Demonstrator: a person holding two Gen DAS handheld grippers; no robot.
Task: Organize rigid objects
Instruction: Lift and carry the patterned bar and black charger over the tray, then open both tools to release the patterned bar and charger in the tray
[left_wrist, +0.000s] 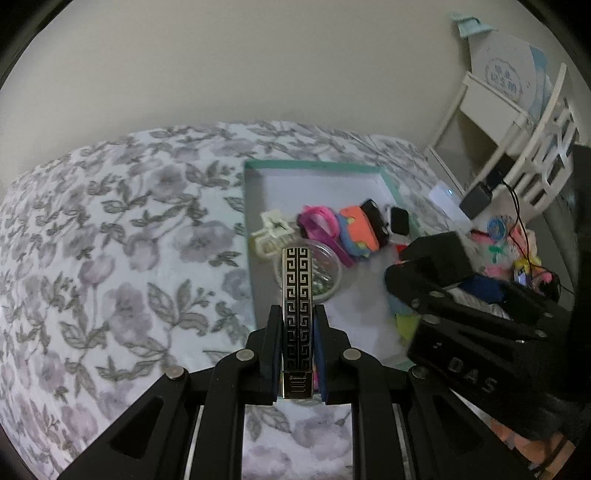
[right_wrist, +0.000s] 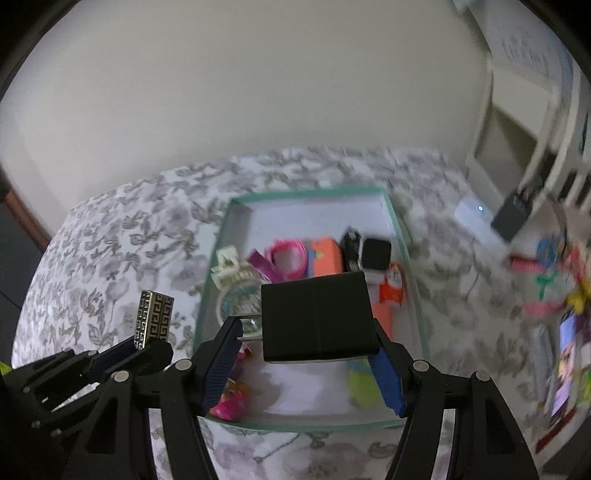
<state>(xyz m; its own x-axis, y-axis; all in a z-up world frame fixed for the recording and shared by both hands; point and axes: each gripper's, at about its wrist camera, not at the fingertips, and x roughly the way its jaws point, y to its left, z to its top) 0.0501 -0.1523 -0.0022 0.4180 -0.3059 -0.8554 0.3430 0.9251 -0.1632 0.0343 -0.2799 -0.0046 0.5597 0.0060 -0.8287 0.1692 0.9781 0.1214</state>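
The patterned bar (left_wrist: 298, 317), a slim black-and-gold piece with a key motif, sits clamped upright between the pads of our left gripper (left_wrist: 298, 350), above the near-left edge of the teal-rimmed tray (left_wrist: 314, 165) on the floral bedspread (left_wrist: 122, 236). Our left view shows its full length and an engraved end cap; our right view catches only its top (right_wrist: 153, 317), left of the tray. Our right gripper (right_wrist: 310, 354) is closed on a black adapter (right_wrist: 317, 317), its metal prongs pointing left, visible only in our right view. In the tray lie a cream hair claw (left_wrist: 271, 232), pink bands (left_wrist: 321, 225) and an orange block (right_wrist: 325, 256).
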